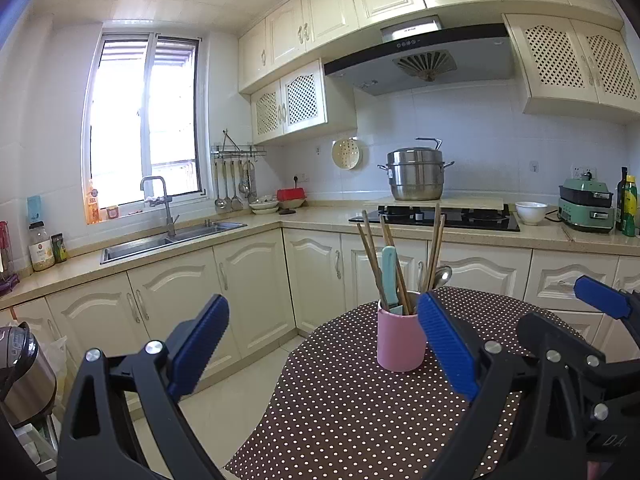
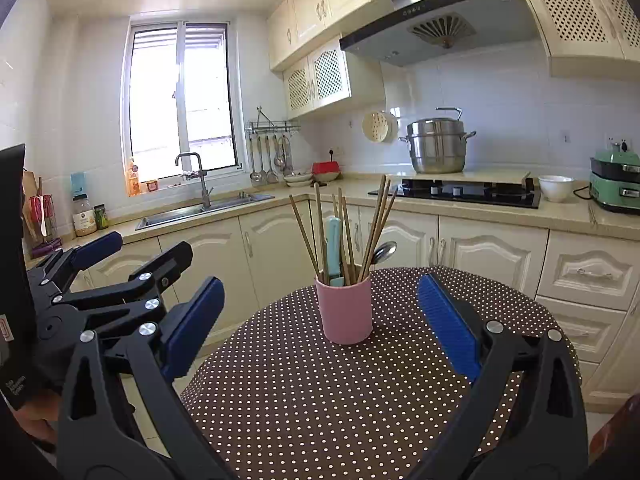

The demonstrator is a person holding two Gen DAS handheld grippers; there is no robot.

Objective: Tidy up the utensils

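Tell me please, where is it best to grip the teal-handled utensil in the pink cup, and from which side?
Probably grip the teal handle near its top, coming from above with the jaws across its flat faces. It stands nearly upright in the pink cup, and chopsticks crowd it lower down.

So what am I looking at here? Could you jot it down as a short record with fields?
place: home kitchen
table: round, brown polka-dot cloth
holder: pink cup, upright on the table
inside the cup: wooden chopsticks, a light blue handle, a metal spoon
left gripper: open, empty
right gripper: open, empty
background: steel pot on the stove
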